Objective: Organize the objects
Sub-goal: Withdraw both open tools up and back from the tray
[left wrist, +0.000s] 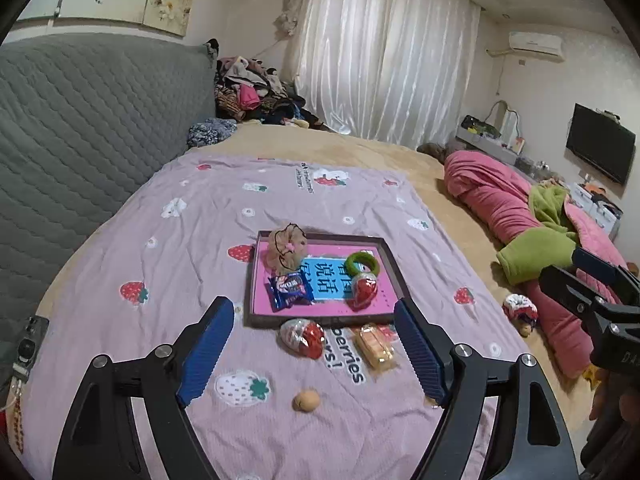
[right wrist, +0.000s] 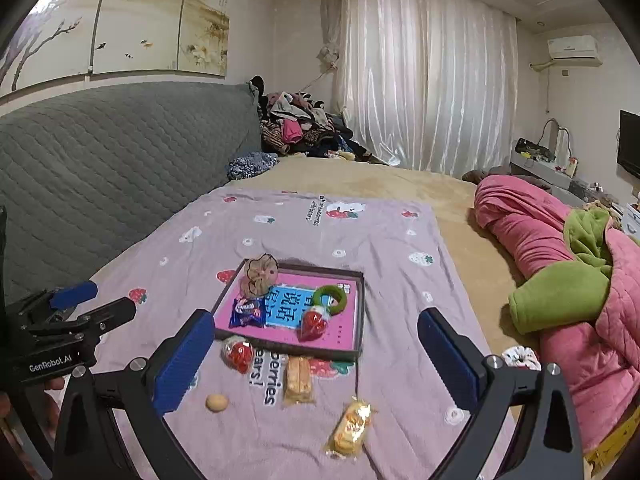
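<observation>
A lilac strawberry-print sheet (right wrist: pixel 400 248) is spread over the bed, and on it a shallow dark-rimmed tray (right wrist: pixel 362 312) with a pink floor is set. Inside the tray are found a beige scrunchie (right wrist: pixel 261 275) at the far left corner, a green ring (right wrist: pixel 330 299), a blue snack packet (right wrist: pixel 248 312) and a red egg-shaped sweet (right wrist: pixel 314 323). Outside it, just in front of the near rim, a second red sweet (right wrist: pixel 238 354) and a clear-wrapped wafer (right wrist: pixel 297 380) are left lying; nearer the cameras, a gold-wrapped cake (right wrist: pixel 351 426) and a small tan ball (right wrist: pixel 217 403) are seen (the smallest item).

The left gripper (left wrist: pixel 314 354) and the right gripper (right wrist: pixel 316 364) are both held above the sheet with fingers spread wide and nothing between them. The step in hand is judged to be a pause between placements, with four items not yet in the tray. A descent over one loose item is called for next, the spread fingers being set astride it before closing.
</observation>
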A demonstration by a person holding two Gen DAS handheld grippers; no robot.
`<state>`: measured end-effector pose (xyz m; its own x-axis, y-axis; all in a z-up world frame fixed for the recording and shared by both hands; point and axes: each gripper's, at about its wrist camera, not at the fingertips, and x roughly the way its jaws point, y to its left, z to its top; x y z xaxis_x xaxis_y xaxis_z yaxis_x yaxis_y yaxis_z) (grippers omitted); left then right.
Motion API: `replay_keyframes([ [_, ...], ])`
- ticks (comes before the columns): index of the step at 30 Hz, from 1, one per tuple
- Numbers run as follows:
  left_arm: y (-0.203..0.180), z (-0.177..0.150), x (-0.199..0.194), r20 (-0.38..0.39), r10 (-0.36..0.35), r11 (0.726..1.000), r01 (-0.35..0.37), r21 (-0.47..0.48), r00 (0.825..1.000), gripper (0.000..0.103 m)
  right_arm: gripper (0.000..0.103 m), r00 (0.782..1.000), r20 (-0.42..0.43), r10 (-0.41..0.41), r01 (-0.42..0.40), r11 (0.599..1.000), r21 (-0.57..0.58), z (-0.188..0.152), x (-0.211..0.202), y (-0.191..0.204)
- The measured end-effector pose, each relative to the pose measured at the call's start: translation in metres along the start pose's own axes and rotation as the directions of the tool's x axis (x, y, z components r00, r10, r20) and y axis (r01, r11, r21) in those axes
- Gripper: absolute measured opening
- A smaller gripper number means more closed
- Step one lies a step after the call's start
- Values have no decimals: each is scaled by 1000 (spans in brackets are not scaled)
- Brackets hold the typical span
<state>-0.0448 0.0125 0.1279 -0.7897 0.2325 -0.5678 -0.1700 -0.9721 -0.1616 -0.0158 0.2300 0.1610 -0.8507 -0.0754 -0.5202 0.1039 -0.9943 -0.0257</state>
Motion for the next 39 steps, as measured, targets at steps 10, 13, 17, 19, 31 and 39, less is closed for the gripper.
replay_keyframes([
  [10,-18,-24,-19,-3,8,1000,-8,30,1000,84,102,1000,-21,-2,2,1000,-6,-30,-20,-3],
  [13,-18,-36,-18,-17,7,1000,-7,25,1000,84,102,1000,-29,2,-1,1000,4,-37,-20,-6],
  [17,-19,-48,-13,-42,22,999,-20,36,999,84,102,999,-42,4,-4,1000,9,-45,-18,-10],
  [19,-20,-52,-10,-47,23,999,-21,36,999,84,102,999,-48,-4,5,1000,12,-49,-18,-11],
  [31,-23,-80,13,-121,29,999,-23,44,992,84,102,994,-110,-17,20,999,26,-80,-4,-19],
  [39,-22,-98,26,-147,36,999,-31,33,989,84,102,988,-156,-21,25,999,21,-103,11,-15],
])
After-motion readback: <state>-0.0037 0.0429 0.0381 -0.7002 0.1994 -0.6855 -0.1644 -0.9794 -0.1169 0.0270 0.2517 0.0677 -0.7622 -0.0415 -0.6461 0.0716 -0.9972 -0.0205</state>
